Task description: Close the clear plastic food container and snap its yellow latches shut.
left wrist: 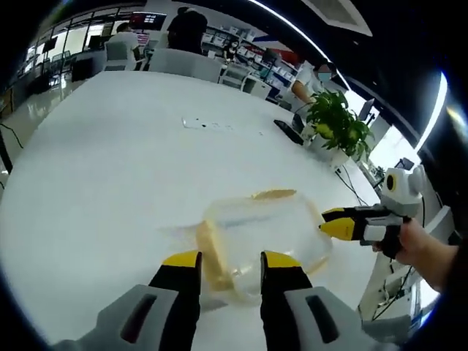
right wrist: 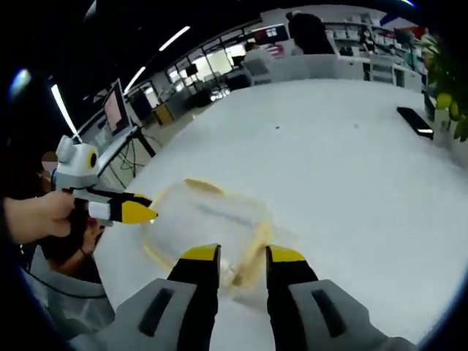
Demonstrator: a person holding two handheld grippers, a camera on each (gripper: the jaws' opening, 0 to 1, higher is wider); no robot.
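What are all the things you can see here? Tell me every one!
Food container: one, clear with yellow latches, on the table between both tools.
Table: one, white, large.
Plant: one, green, at the table's far edge.
Dark flat object: one, black, on the table near the plant; too small to identify.
Chairs: several, white, beyond the table.
Monitor: one, on a desk beside the table.
People: a few, in the background.
Left tool: one, black with yellow tips, open, at the container.
Right tool: same colours, open, at the container.
Hand: holding the right tool.
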